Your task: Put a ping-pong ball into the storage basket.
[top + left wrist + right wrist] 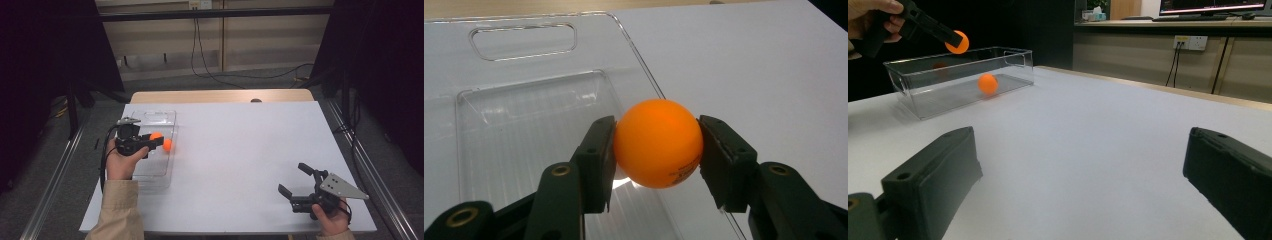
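My left gripper (656,145) pinches an orange ping-pong ball (658,142) between both pads, held above the clear plastic bin's (524,125) right wall. My right gripper (300,182) stands spread and empty, well apart from the bin.

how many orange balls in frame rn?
2. One small orange plastic ball is clamped between the left gripper fingers, above the clear plastic bin. The second orange ball appears to lie in that bin. No others visible.
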Available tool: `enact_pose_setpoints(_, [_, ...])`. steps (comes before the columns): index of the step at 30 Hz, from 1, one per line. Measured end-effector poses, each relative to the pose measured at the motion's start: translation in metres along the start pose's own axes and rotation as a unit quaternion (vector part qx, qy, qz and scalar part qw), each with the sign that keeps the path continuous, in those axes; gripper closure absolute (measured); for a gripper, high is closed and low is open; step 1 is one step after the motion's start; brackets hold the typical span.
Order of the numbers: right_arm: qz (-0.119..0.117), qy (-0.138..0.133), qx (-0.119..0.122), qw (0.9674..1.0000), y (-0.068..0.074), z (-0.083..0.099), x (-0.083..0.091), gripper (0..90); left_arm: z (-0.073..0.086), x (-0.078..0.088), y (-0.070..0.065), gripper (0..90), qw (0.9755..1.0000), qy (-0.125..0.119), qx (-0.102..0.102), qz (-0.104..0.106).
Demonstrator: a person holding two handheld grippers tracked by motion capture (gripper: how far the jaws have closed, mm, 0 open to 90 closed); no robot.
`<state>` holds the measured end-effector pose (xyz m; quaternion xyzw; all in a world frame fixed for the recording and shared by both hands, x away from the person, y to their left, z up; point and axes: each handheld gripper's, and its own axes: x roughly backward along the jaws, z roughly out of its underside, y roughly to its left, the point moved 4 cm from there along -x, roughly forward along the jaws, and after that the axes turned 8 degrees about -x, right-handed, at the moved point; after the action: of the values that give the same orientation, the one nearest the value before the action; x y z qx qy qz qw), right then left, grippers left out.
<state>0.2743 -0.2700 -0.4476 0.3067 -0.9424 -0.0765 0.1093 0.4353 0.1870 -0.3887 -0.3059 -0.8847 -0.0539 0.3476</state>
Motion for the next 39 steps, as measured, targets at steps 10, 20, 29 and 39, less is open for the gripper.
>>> enact_pose_setpoints(10, [0.000,0.000,0.000,1.0000,0.0003,0.0000,-0.0002,0.8,0.0022,-0.0021,0.0024,51.0,1.0000,0.000,0.004,-0.005])
enact_pose_setpoints(20, [0.000,0.001,0.000,1.0000,0.0003,0.0002,-0.0005,0.7,0.0033,-0.0045,0.0034,50.9,1.0000,-0.001,0.003,-0.008])
enact_pose_setpoints(29, [0.000,0.000,0.000,1.0000,0.0001,0.0000,-0.0002,0.8,0.0052,-0.0057,0.0056,50.9,0.9999,-0.001,0.006,-0.012])
enact_pose_setpoints(39, [0.000,0.001,0.001,1.0000,0.0001,0.0001,-0.0007,0.8,0.0080,-0.0085,0.0094,50.9,0.9998,0.001,0.008,-0.019])
